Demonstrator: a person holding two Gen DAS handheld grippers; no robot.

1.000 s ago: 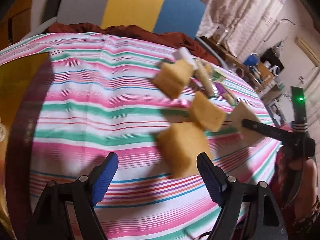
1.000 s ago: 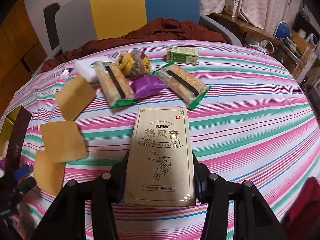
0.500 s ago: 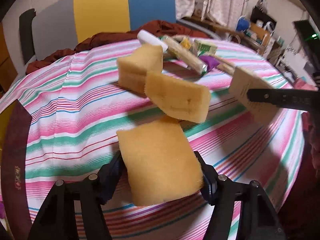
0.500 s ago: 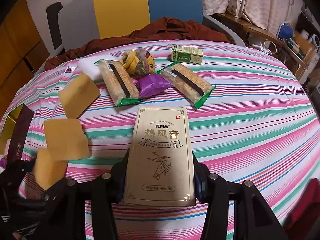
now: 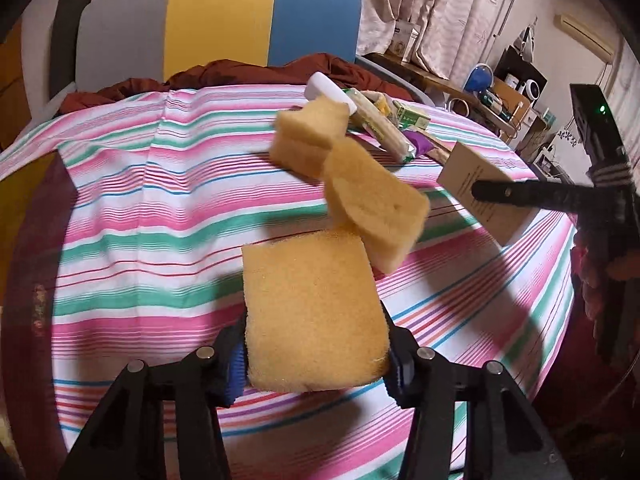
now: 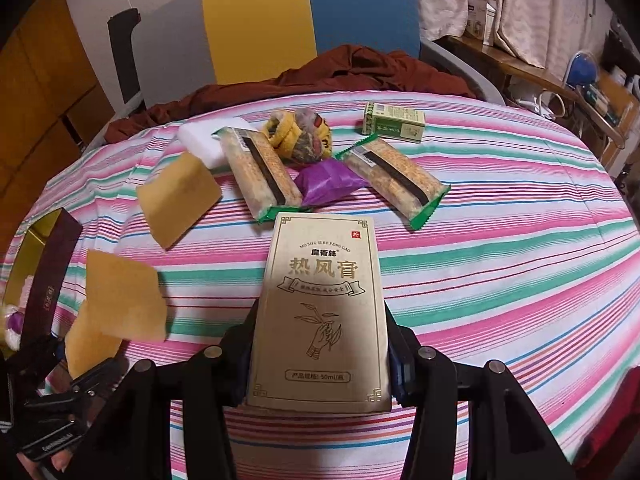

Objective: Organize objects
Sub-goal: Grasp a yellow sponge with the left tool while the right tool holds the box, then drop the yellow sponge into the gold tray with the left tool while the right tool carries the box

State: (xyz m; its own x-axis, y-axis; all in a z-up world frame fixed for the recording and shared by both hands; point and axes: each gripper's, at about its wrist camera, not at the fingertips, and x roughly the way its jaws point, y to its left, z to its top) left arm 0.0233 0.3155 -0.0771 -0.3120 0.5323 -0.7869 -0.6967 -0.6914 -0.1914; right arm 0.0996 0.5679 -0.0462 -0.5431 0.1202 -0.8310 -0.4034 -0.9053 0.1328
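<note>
My left gripper [image 5: 314, 356] is shut on a yellow sponge [image 5: 312, 308] and holds it above the striped tablecloth [image 5: 152, 208]. Two more yellow sponges lie ahead: one [image 5: 372, 208] just past the held one, one [image 5: 310, 136] farther back. My right gripper [image 6: 320, 354] is shut on a gold ointment box [image 6: 320, 308] with Chinese print; that box also shows at the right of the left wrist view [image 5: 486, 192]. In the right wrist view the left gripper's sponge [image 6: 90, 344] shows at the lower left, with the two loose sponges [image 6: 124, 296] [image 6: 176, 198] beside it.
Two green-edged snack bars [image 6: 260, 172] [image 6: 394, 178], a purple packet [image 6: 326, 182], a wrapped round bundle [image 6: 298, 136], a white block [image 6: 200, 140] and a green box [image 6: 394, 122] lie at the table's far side. A dark red box [image 6: 48, 276] stands at the left edge. A brown cloth [image 6: 320, 76] lies behind.
My left gripper closed on the nearest yellow sponge and lifted it. The right gripper kept hold of the gold box and stayed nearly still.
</note>
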